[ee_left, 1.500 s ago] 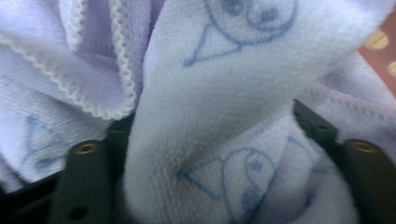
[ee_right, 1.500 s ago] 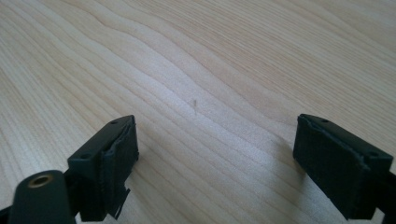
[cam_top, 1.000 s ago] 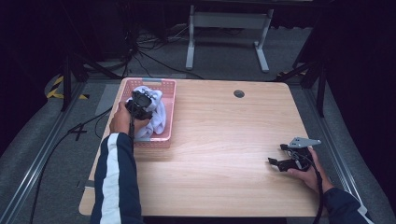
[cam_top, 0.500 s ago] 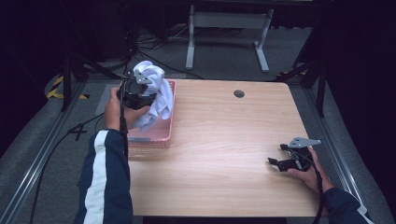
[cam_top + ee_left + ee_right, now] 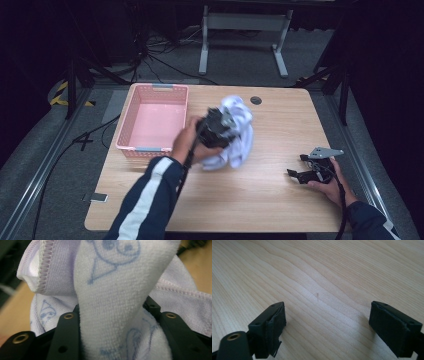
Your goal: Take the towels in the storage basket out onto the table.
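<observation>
Blue-printed towel (image 5: 117, 302) between left gripper (image 5: 112, 322) jaws

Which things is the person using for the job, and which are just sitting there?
Used for the job:
- towel, held in the left gripper
- pink basket
- table

Just sitting there:
- right gripper, open on the table
- metal stand on the floor
- floor cables

My wooden worktop (image 5: 260, 200) has a small round dark hole (image 5: 256, 100) near its far edge. A pink plastic basket (image 5: 131, 124) sits at its far left corner. Beyond lie grey floor (image 5: 240, 55), black cables (image 5: 155, 60) and a grey metal stand (image 5: 240, 30).
</observation>
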Motion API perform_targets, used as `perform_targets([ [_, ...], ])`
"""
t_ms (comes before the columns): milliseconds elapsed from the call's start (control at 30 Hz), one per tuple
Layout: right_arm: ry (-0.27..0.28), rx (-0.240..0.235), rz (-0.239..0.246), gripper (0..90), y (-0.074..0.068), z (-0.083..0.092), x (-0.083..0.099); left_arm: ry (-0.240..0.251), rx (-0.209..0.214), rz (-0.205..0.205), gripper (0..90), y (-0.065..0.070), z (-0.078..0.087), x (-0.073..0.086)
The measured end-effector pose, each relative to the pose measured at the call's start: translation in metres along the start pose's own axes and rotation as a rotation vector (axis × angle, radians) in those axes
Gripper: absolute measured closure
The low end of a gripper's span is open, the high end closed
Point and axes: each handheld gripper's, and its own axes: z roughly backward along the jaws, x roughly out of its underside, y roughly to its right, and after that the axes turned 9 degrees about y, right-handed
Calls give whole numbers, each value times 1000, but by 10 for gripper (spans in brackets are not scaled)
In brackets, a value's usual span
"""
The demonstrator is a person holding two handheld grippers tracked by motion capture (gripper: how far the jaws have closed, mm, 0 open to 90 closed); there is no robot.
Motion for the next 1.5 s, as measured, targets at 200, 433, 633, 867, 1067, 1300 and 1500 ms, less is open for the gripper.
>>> perform_targets([
  [200,0,0,1,139,0,0,0,-20,79,-29,260,50,-49,30],
  [433,-6,0,-4,153,-1,1,-1,125,-5,81,154,56,6,58],
  [633,29,-51,-37,247,-8,7,-10,94,52,163,170,79,10,95],
  [867,113,-222,38,285,-70,-7,-56,54,87,148,216,105,-29,105],
  [1067,11,-224,128,488,-92,-44,-60,48,49,93,563,97,-33,112],
  [1300,54,-163,135,749,-73,-34,-66,140,-29,228,764,69,22,135],
  [1500,92,-32,52,760,-36,-14,-65,189,-170,333,774,46,76,168],
])
